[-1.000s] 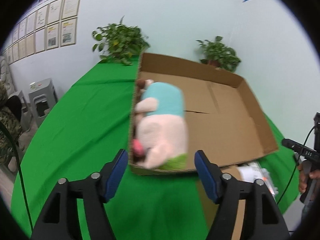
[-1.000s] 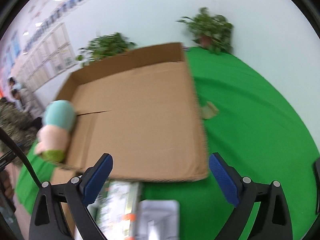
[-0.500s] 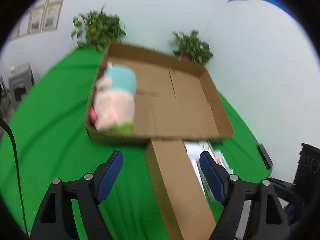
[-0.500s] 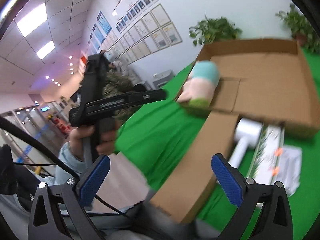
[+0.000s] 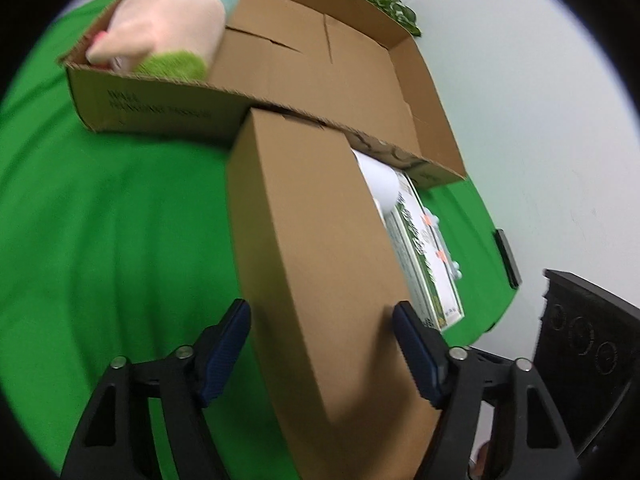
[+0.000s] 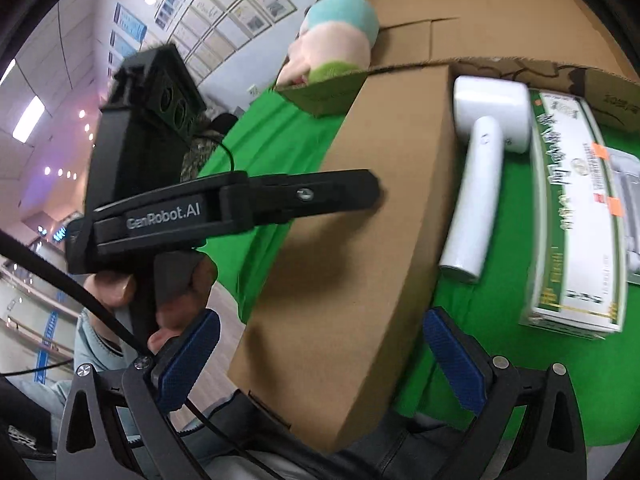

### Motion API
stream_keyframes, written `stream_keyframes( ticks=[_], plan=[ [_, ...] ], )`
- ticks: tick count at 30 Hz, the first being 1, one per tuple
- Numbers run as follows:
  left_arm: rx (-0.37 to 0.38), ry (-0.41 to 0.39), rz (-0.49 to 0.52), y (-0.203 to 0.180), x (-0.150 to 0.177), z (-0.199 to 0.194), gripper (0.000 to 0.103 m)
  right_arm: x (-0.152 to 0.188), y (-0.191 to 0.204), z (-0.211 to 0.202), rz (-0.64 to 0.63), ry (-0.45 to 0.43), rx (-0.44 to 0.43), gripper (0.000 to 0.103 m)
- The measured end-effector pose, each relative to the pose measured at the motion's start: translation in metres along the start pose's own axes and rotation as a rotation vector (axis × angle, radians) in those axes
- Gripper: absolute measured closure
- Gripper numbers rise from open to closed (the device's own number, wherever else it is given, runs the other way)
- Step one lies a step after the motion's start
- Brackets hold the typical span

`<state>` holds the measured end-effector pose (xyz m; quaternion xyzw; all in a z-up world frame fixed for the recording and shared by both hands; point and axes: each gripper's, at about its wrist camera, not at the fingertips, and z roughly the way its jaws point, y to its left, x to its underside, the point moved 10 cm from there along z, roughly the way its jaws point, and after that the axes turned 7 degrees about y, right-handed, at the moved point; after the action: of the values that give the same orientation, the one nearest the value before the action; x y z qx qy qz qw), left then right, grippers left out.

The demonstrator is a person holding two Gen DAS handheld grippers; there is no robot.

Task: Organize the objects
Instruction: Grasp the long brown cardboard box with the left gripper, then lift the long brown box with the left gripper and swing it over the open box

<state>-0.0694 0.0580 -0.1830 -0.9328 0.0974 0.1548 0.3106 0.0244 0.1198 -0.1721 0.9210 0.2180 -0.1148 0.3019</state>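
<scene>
Straddling the near end of the long closed cardboard box (image 5: 316,240) with the left gripper (image 5: 322,336): jaws partly apart, just narrowed a little, box top between the pads, no visible press on it. Bracketing that same end from the other side with the right gripper (image 6: 320,360): jaws at their widest, just opened further, nothing held.

Lying lengthwise on the green cloth (image 5: 120,240), far end butted against the wall of the big open carton (image 5: 424,92). Probably stiff-walled and light for its bulk, contents unknown; smooth card, so likely to slip under narrow pads. Too long for a one-ended pinch without sagging or swinging. Better taken across the width by both tools, one nearer each end, squeezed on the long side walls, not the lid.

Just beside the box: a white handled device (image 6: 480,184), then a green-and-white packet (image 6: 572,220), both on the cloth.

Farther off, inside the carton's left corner: a plush toy (image 5: 168,12), soft, already stowed.
</scene>
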Motion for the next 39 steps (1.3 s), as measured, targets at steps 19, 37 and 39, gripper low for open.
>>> stream_keyframes(
  ticks=[19, 37, 39],
  plan=[
    [-0.035, -0.069, 0.031, -0.015, 0.021, -0.013, 0.037, -0.02, -0.009, 0.044, -0.005, -0.036, 0.109, 0.003],
    [-0.102, -0.232, 0.155, -0.053, -0.009, -0.061, 0.05, -0.075, 0.007, 0.026, -0.066, -0.182, 0.195, 0.033],
    [-0.101, -0.248, 0.175, -0.057, -0.015, -0.068, 0.05, -0.088, 0.008, 0.025, -0.063, -0.194, 0.181, 0.035]
  ],
)
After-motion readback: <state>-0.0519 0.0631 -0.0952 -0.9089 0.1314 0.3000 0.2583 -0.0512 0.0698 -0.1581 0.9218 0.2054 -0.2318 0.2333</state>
